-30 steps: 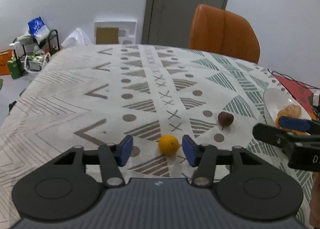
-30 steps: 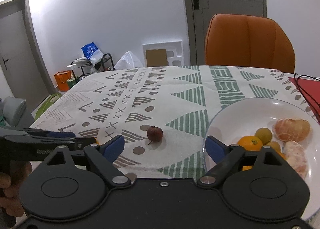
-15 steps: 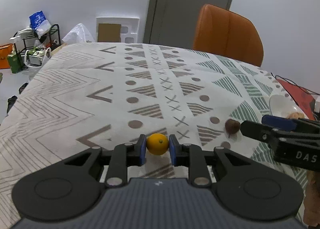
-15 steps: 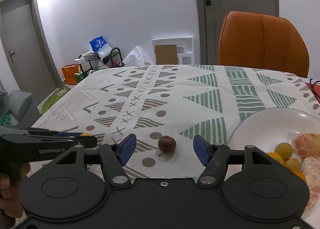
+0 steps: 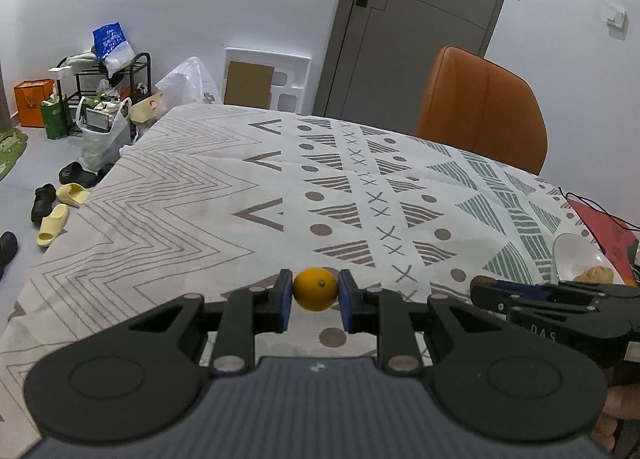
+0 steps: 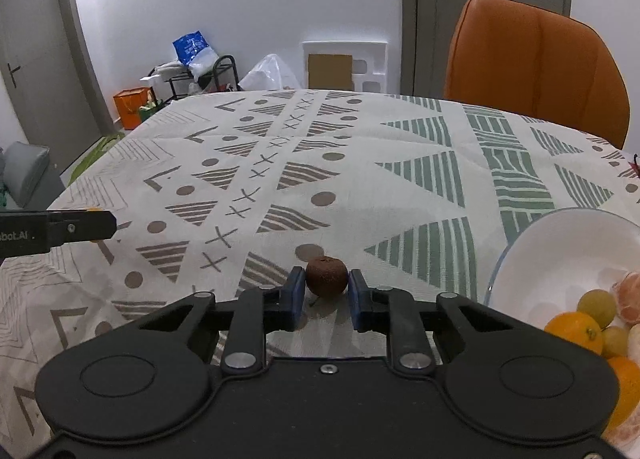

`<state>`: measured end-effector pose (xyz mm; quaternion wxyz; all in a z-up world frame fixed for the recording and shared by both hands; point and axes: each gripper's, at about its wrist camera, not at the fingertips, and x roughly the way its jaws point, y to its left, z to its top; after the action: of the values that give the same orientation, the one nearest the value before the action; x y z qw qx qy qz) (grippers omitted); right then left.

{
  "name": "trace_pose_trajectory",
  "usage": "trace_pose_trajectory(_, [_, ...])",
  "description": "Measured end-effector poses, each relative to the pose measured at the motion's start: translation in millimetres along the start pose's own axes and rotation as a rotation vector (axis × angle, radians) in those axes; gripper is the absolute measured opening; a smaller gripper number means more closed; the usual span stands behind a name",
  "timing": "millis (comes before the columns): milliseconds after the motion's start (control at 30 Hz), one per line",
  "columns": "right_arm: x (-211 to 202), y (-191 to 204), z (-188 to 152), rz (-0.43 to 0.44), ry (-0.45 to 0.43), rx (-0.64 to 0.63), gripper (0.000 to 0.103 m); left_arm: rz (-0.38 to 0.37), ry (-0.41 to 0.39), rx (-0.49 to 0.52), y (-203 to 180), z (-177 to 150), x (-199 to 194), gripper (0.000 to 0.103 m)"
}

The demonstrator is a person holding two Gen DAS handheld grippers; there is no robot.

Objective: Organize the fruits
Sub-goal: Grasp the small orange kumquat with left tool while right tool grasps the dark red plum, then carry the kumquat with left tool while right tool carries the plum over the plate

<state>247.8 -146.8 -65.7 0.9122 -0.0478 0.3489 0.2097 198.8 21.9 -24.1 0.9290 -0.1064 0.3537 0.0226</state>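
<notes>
Two grasps on: left gripper (image 5: 315,305) clamps the small round orange citrus (image 5: 315,293), right gripper (image 6: 325,301) pinches the wrinkled brown fruit (image 6: 326,275), both frame centre. Lift straight, carry level to the white ceramic plate (image 6: 560,251) at lower right, open low.

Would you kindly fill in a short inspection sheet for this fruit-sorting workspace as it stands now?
Surface: patterned tablecloth covers the table.
Job's things: small orange and brown fruit, each between gripper pads; white plate holds oranges, green fruits and peeled segments.
Clutter: red item at the table's right edge.
Grippers: left gripper shut on the small orange; right gripper closed against the brown fruit.
Cables: black cable over the red item.
Surroundings: orange chair, door, rack, bags, slippers on the floor.
</notes>
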Motion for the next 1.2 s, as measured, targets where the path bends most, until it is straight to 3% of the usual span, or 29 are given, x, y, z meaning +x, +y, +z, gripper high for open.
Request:
trace_pose_trajectory(433, [-40, -16, 0, 0.023, -0.093, 0.026, 0.021, -0.033, -0.013, 0.046, -28, -2, -4, 0.023])
trace_pose_trajectory(900, [-85, -58, -14, 0.007, -0.182, 0.099, 0.021, -0.065, -0.028, 0.115, -81, -6, -7, 0.023])
trace_pose_trajectory(1200, [-112, -91, -28, -0.05, -0.212, 0.146, 0.021, -0.126, -0.035, 0.155, -117, -14, -11, 0.023])
